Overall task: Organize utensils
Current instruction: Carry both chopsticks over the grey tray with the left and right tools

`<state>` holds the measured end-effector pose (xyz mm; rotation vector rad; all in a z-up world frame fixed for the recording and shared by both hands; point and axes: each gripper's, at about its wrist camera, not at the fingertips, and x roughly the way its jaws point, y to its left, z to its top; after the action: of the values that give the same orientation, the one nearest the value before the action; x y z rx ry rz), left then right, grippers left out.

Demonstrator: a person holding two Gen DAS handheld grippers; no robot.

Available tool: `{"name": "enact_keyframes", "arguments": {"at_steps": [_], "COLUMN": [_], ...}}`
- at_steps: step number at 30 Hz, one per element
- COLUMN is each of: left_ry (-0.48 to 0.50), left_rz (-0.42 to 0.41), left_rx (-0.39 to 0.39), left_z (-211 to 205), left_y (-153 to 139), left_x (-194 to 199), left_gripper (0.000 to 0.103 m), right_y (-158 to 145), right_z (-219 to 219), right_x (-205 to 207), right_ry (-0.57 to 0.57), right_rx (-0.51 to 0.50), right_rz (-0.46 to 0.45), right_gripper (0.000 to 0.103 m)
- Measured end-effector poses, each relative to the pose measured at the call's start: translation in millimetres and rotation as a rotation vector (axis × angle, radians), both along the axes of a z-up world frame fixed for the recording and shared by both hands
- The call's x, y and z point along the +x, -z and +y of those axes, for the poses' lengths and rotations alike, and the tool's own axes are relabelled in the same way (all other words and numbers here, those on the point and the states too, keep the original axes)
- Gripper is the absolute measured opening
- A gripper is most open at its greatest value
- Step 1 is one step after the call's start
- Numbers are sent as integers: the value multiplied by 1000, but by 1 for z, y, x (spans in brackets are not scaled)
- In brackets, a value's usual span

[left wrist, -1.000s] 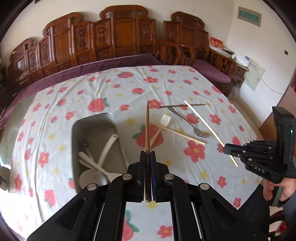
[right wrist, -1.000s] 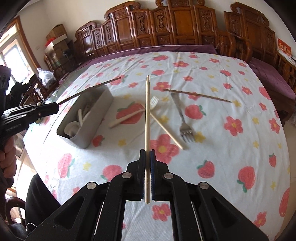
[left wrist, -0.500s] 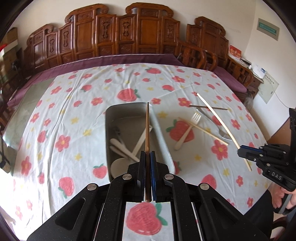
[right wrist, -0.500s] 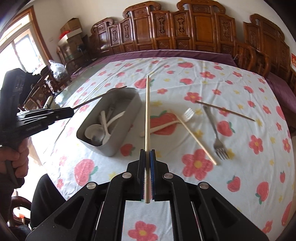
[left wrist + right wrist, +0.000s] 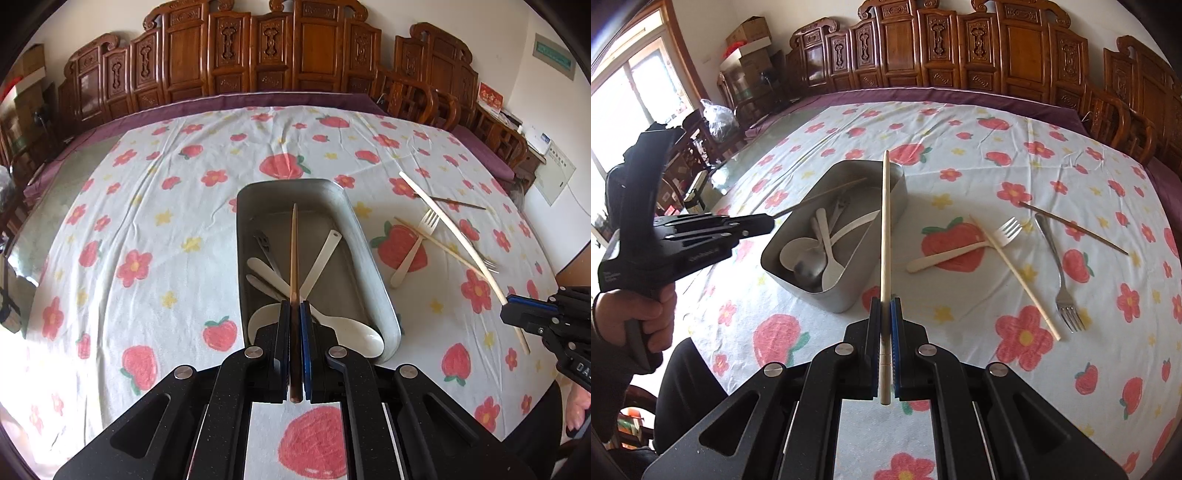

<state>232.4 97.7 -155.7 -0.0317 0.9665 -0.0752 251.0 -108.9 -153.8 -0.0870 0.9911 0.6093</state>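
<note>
- Table (image 5: 155, 206): round, strawberry cloth, your near edge is under both grippers; wide bare cloth on the left side and far side, carved chairs (image 5: 258, 48) crowd the far rim.
- Metal tray (image 5: 369, 258): mid-table, long axis near to far; spoons (image 5: 827, 251) piled at its near end, far half bare.
- Left gripper (image 5: 294, 321): you have it clamped on a dark chopstick (image 5: 293, 251), tip over the tray's inside.
- Right gripper (image 5: 885, 317): clenched on a pale chopstick (image 5: 885, 221), shaft crossing above the tray's right wall.
- Loose on the cloth right of the tray: pale fork (image 5: 964, 247), pale stick (image 5: 1015, 277), metal fork (image 5: 1058, 273), dark stick (image 5: 1075, 227), overlapping.
- Hard to tell: which spoons touch; tray's near wall is hidden behind the left gripper in the left wrist view.
</note>
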Motion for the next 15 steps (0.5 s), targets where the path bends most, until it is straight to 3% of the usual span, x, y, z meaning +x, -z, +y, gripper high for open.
{"name": "enact_keyframes", "arguments": {"at_steps": [15], "left_ry": [9], "left_rz": [9], "left_rx": [-17], "left_z": [-8], "left_y": [10], "left_x": [20], "left_gripper": [4], "right_y": [-5], "right_z": [12], "right_x": [8], "right_ry": [-11], "right_rx": [1], "right_rz": [8], "right_gripper": [6]}}
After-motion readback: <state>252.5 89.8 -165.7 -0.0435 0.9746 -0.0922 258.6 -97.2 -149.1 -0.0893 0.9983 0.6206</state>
